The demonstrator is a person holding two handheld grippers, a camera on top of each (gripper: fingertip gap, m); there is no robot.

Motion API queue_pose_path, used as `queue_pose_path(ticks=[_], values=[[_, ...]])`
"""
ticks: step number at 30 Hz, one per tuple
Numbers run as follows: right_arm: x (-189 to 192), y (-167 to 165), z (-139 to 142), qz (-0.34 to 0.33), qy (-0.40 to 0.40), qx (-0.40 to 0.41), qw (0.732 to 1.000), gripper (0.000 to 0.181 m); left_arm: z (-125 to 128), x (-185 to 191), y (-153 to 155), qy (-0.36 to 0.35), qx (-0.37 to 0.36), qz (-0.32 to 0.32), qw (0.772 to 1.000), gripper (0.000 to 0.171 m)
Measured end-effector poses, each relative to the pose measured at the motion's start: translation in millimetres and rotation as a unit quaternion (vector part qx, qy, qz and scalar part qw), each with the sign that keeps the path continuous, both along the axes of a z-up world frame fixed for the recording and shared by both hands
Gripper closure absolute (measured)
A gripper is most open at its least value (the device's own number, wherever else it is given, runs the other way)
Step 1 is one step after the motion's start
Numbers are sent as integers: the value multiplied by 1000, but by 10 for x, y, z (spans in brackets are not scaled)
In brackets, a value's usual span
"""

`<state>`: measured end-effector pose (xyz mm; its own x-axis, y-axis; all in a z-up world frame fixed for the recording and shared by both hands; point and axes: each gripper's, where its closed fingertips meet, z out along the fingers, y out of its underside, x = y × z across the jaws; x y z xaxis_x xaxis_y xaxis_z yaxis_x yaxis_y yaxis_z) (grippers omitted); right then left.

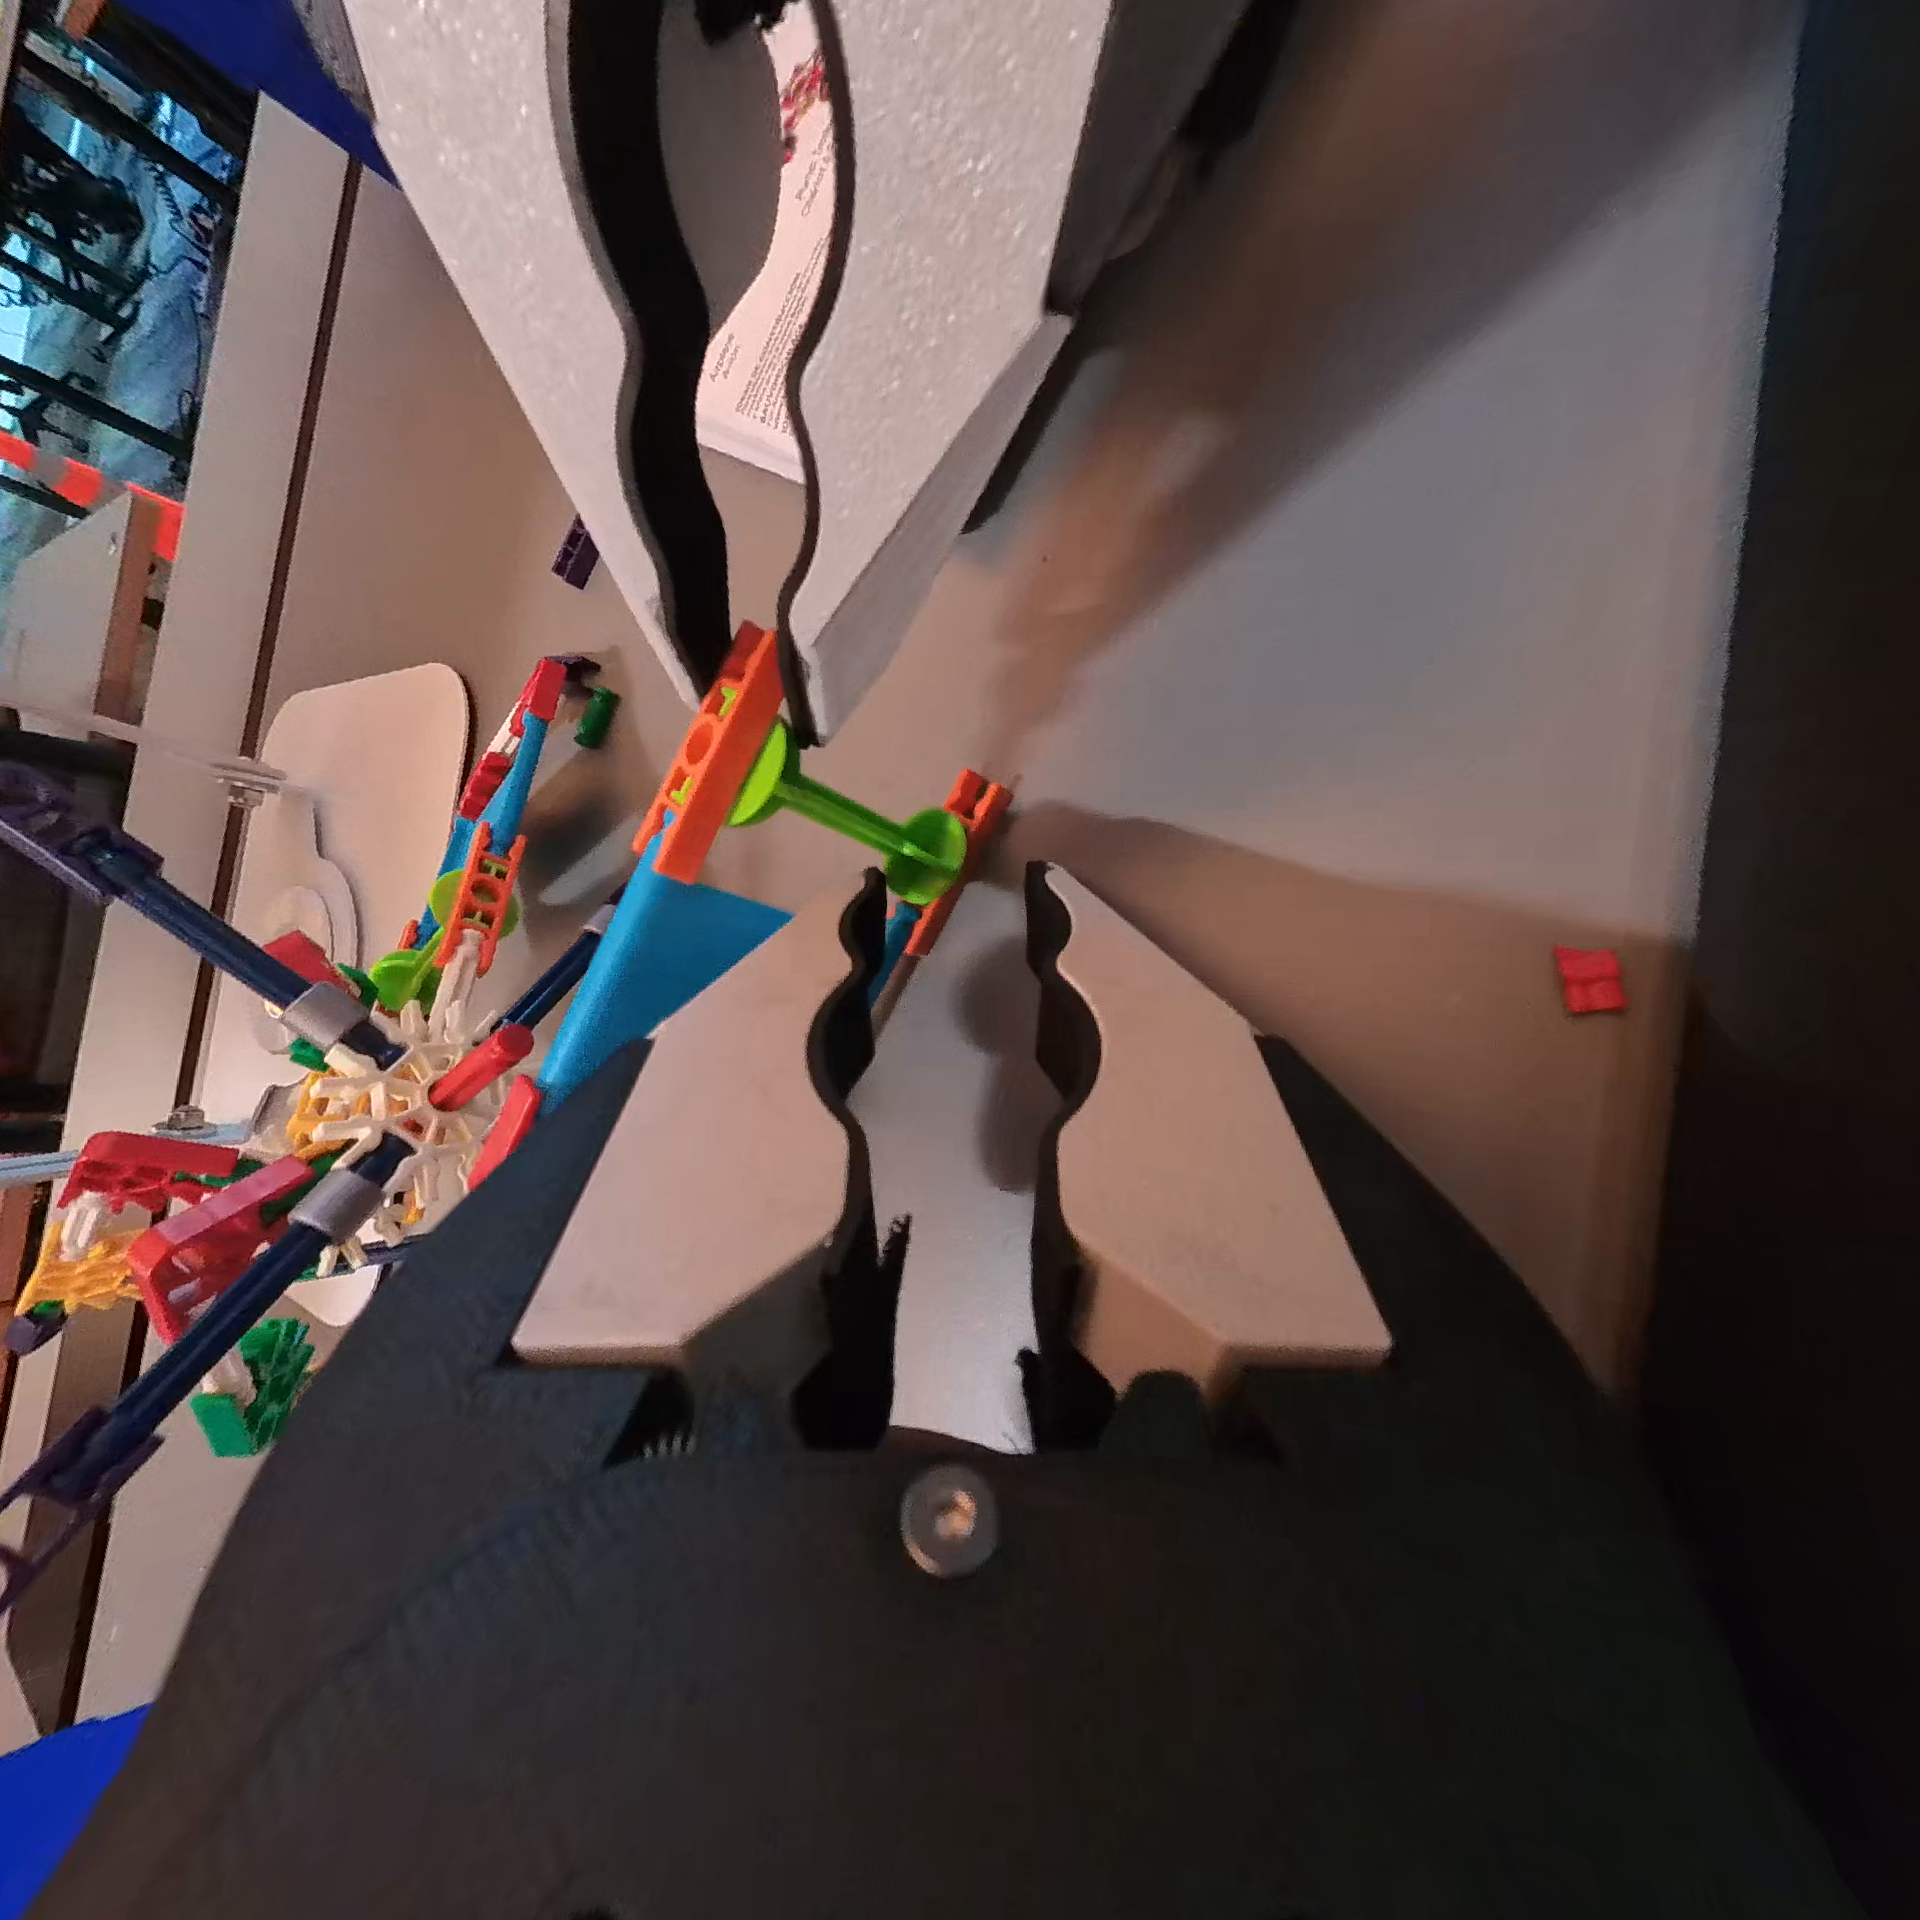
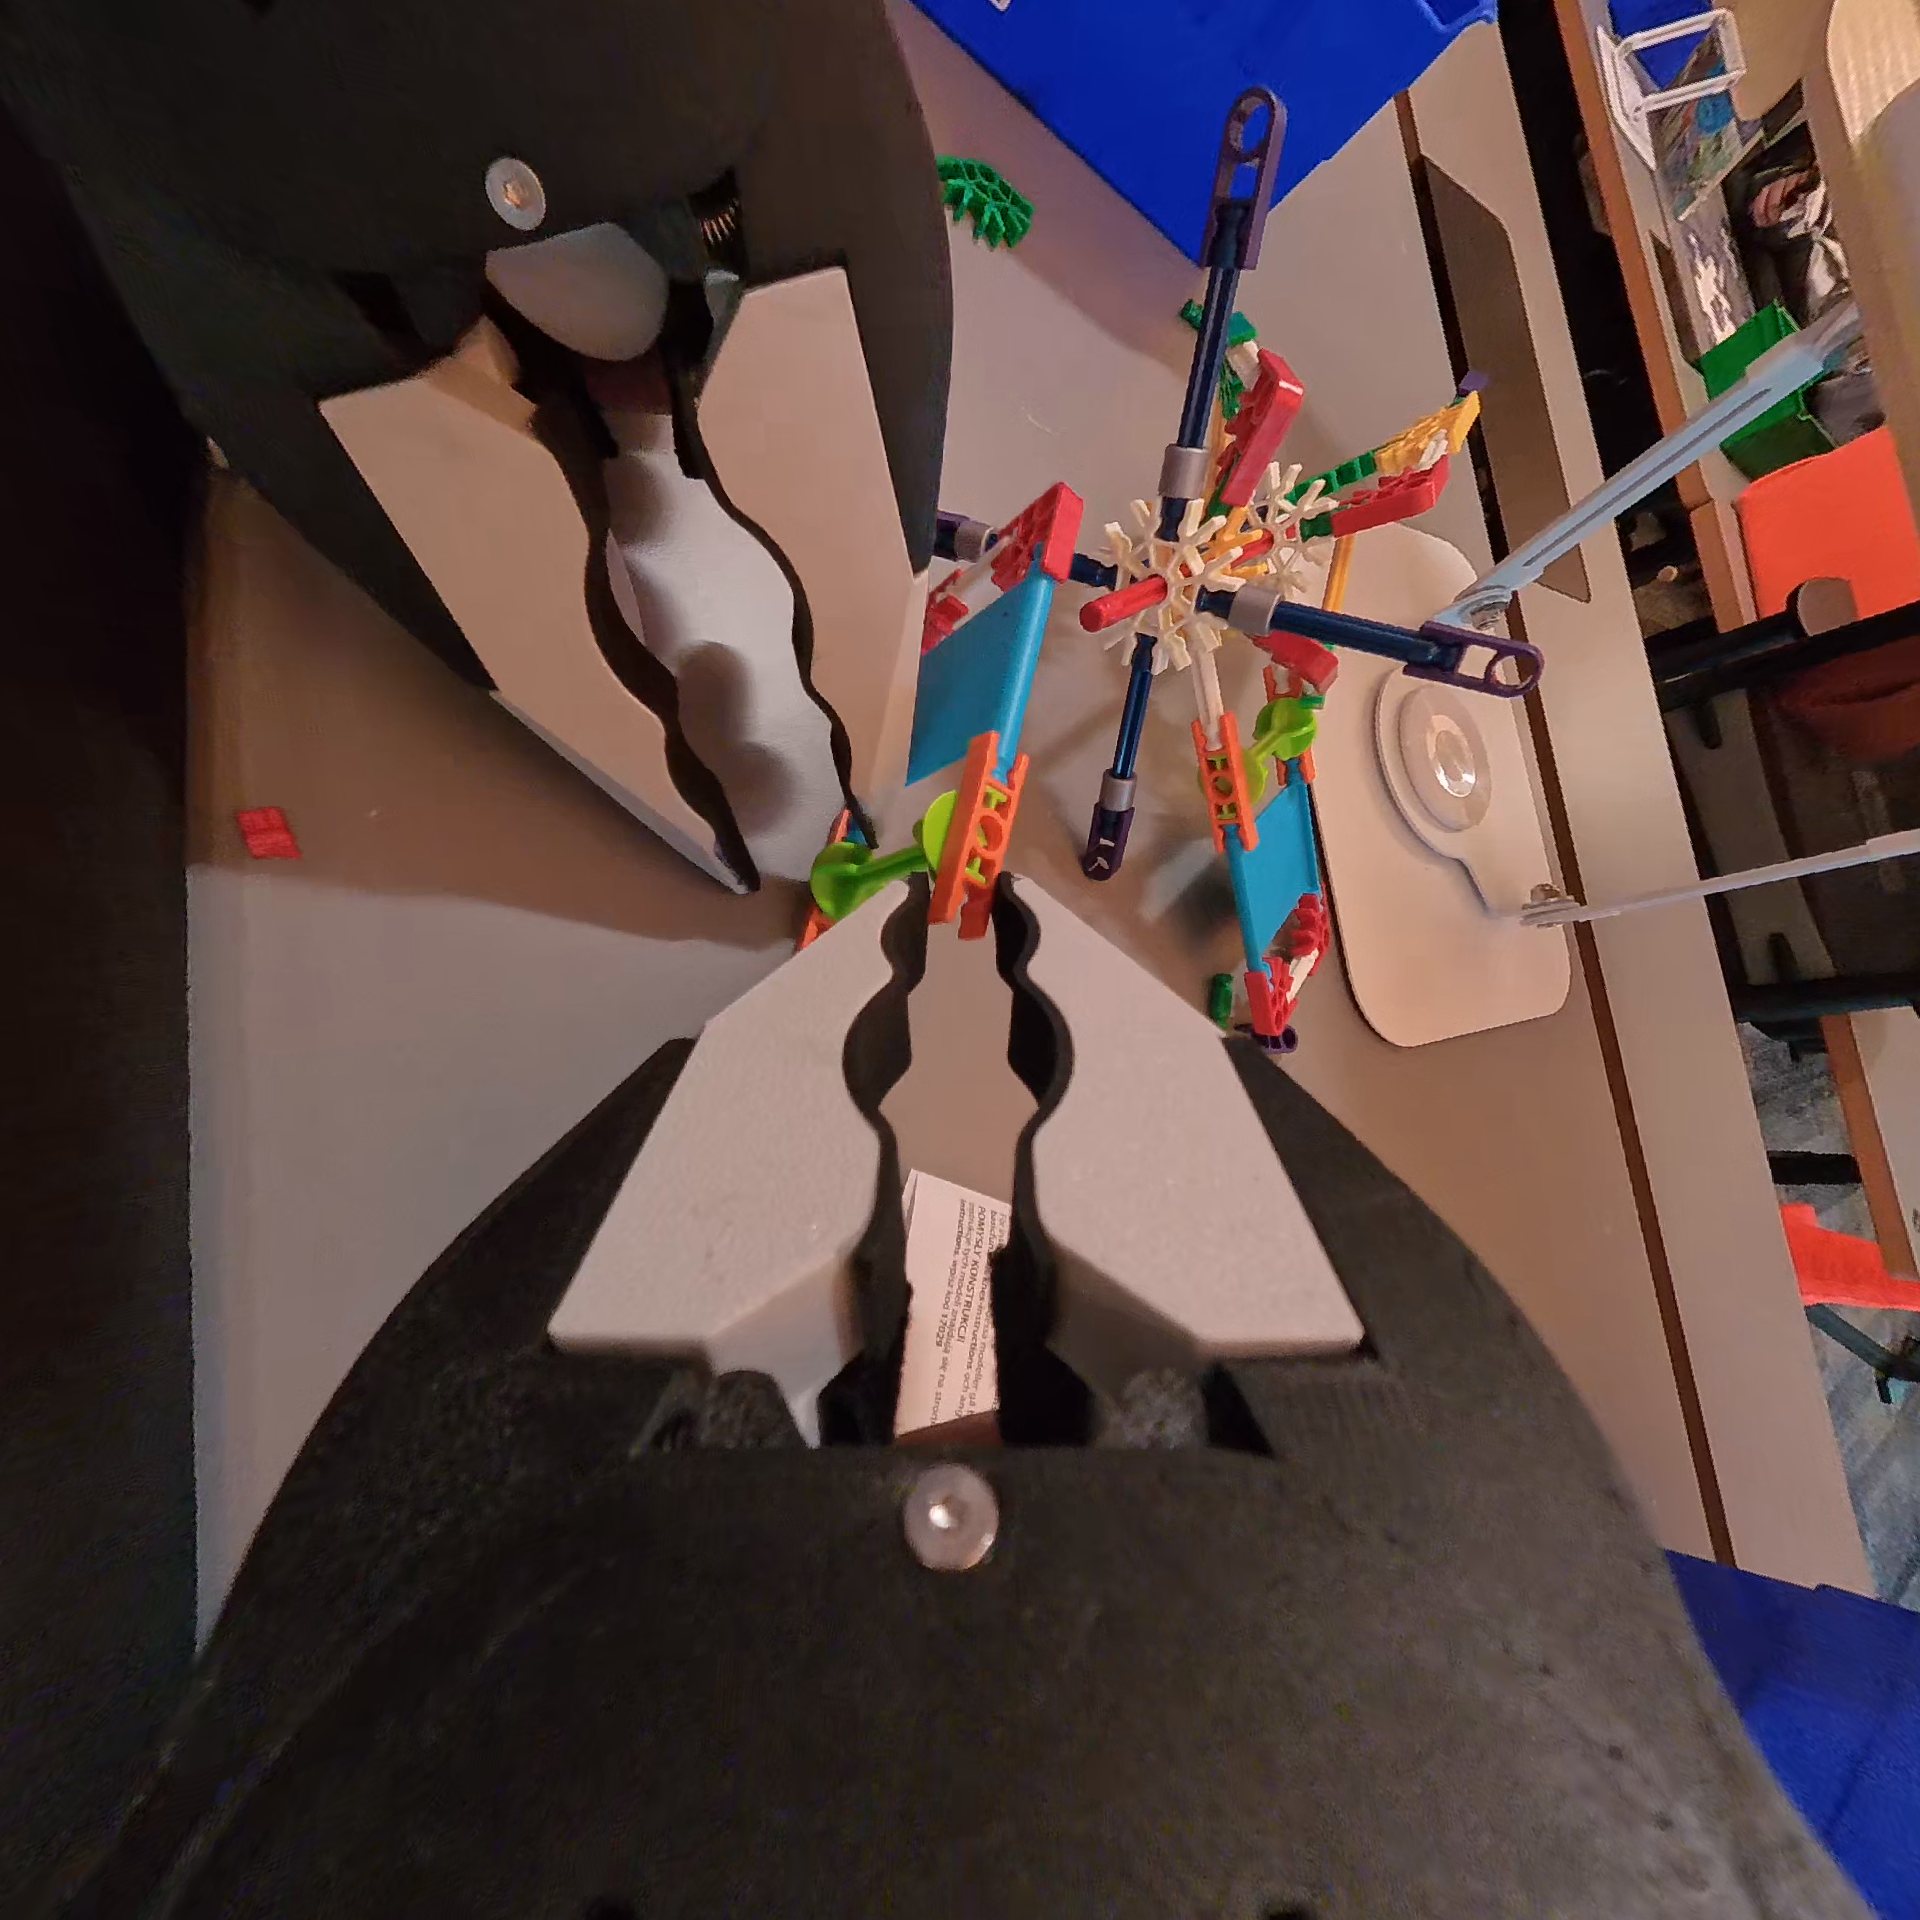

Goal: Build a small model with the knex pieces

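right tool (image 2: 951, 894) pinches an orange connector (image 2: 977, 831) at centre frame; left tool (image 1: 951, 883) is parted beside a second orange connector (image 1: 961, 862), half hidden behind its finger, contact unclear.

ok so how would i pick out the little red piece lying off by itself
Start at the toy windmill in the middle of the tan table, then look past both grippers to the far side from it. There a small flat red square piece lies alone on bare tabletop. Unlike the other red parts, it is joined to nothing.
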<state>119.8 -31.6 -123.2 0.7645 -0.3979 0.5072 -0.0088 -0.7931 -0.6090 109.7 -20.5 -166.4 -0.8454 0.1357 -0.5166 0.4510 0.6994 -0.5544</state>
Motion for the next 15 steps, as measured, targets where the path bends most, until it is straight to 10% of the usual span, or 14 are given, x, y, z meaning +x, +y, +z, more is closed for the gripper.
queue_pose_path(ticks=[15], values=[[1, -6, -9, -6, 9, 3, 1000, 171, -36, 81, 20, 7, 15, 61, 998, 159]])
